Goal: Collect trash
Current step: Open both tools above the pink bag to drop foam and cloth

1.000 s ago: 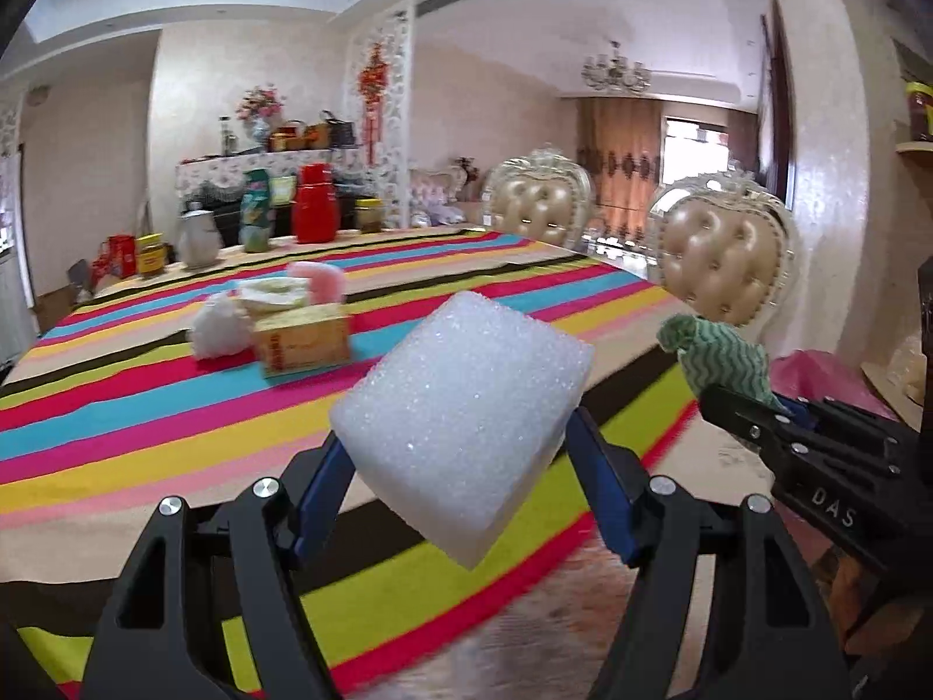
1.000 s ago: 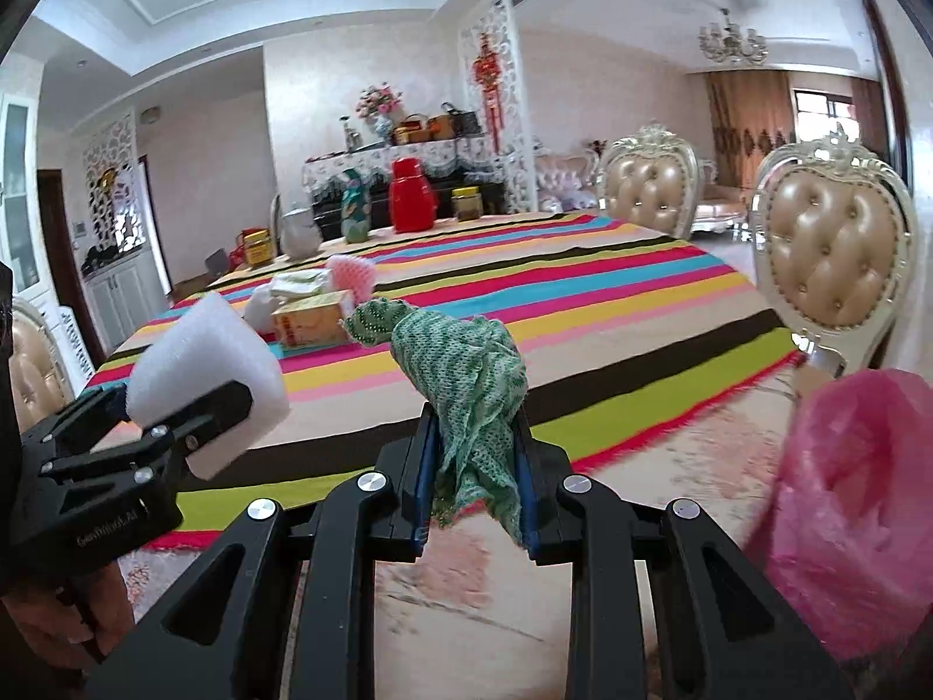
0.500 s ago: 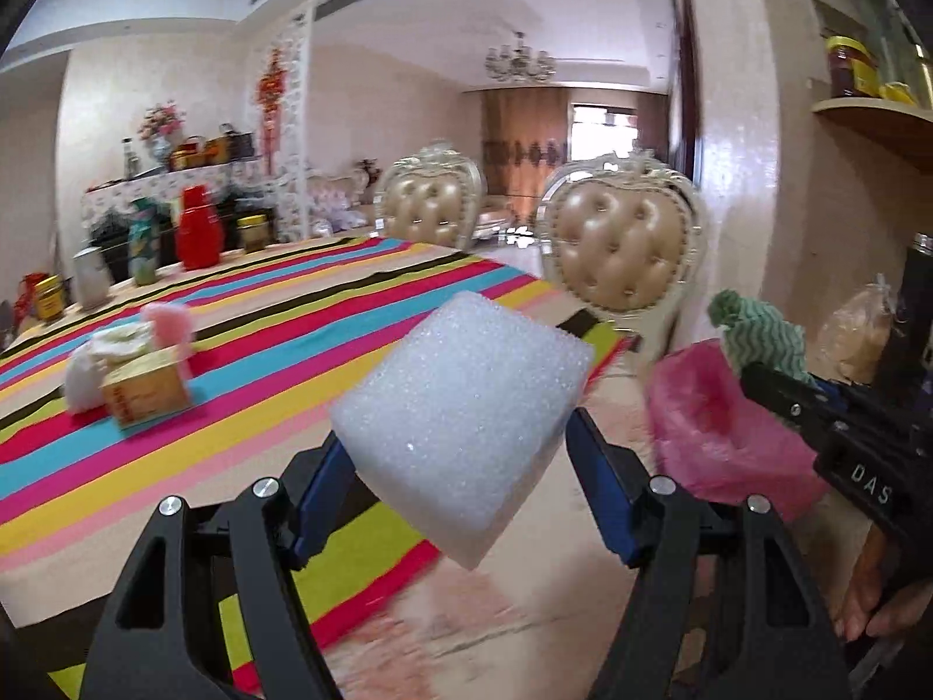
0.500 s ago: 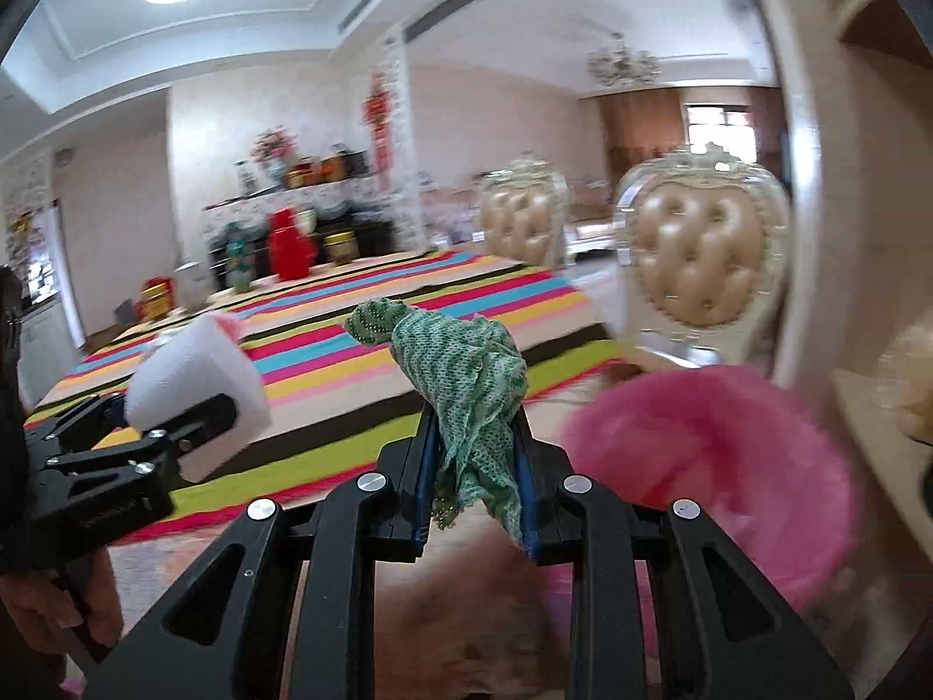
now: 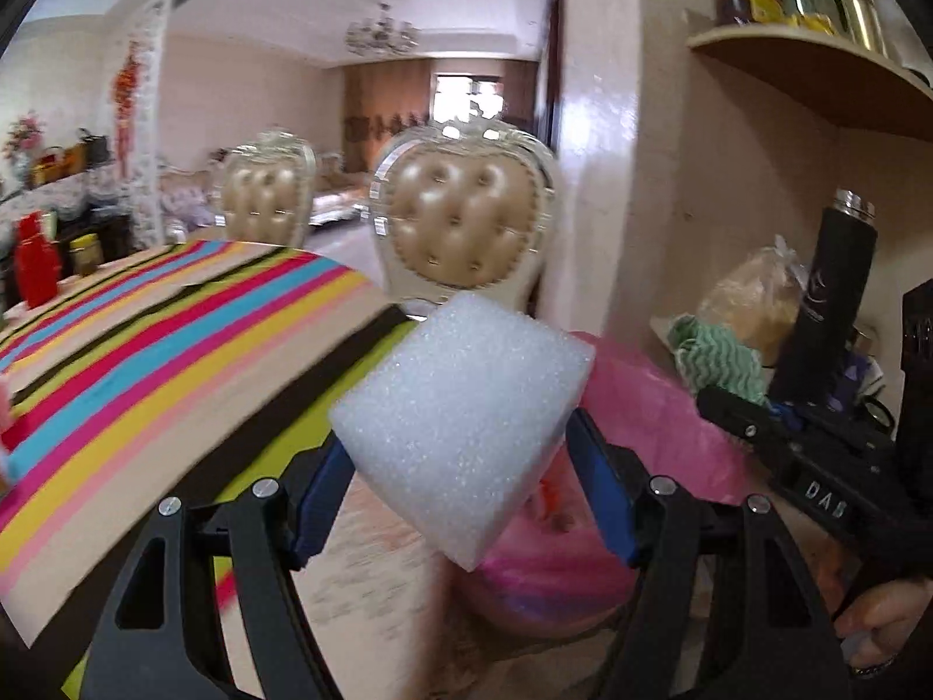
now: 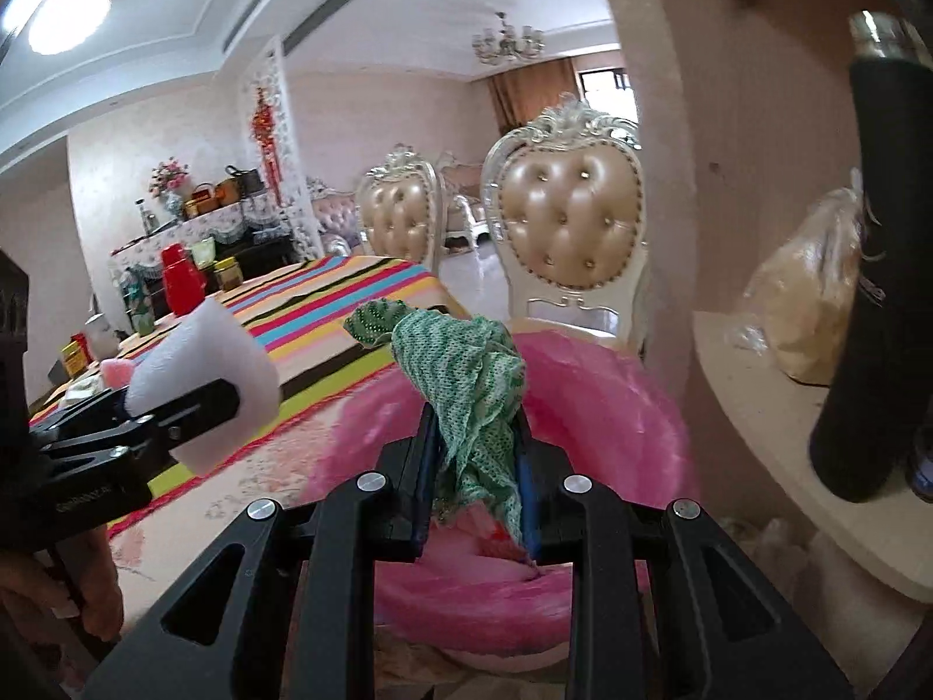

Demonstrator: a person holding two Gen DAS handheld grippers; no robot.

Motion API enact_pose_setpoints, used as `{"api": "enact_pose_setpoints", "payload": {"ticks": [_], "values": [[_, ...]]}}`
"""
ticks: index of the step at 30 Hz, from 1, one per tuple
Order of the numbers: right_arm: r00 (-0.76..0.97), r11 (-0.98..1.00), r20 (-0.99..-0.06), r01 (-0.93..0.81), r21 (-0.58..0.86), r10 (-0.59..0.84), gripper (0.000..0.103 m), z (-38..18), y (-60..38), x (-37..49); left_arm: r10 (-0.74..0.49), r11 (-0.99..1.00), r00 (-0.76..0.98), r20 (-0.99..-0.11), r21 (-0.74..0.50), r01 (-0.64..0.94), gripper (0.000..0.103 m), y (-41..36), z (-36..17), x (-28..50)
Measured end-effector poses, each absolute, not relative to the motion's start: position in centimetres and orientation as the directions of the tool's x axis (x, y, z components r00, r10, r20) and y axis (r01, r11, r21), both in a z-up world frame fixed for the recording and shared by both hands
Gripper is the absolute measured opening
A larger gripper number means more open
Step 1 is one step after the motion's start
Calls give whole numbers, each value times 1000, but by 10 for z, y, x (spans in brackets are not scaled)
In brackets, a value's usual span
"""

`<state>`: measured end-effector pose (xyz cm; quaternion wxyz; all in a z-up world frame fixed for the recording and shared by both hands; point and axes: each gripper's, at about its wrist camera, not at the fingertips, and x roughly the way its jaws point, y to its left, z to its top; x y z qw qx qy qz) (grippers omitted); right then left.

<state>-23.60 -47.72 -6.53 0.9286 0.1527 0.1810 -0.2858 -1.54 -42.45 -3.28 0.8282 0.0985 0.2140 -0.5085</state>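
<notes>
Over the pink bin (image 6: 612,408), left tongs (image 5: 460,461) clamp foam (image 5: 460,426), right tongs (image 6: 475,466) pinch cloth (image 6: 466,373).

2 cream tufted chairs (image 6: 574,230) stand at the far end of a striped table (image 5: 175,338); chandelier (image 6: 507,44) beyond, curved wall shelf (image 5: 816,67) right.

Bright ceiling lamp (image 6: 69,14) glare, fisheye-bent edges, perhaps motion blur on tablecloth (image 5: 175,338).

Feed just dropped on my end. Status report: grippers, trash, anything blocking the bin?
Left gripper shut on white foam block. Right gripper shut on green cloth. Pink-lined bin just ahead, mouth open, nothing in the way.
</notes>
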Motion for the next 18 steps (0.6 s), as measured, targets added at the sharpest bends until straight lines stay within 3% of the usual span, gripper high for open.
{"api": "enact_pose_setpoints", "payload": {"ticks": [8,12,18], "values": [[737,748,-435,636,190,-517,26,-70,-511,-242,-818,365,276,-504,-84,927,73,-491,-50,-20],[736,745,-446,636,198,-509,26,-73,-524,-240,-793,417,334,-510,-54,907,88,-494,-52,-12],[716,764,-502,627,155,-486,30,-82,-534,-209,-760,519,439,-480,-40,854,94,-459,-42,8]]}}
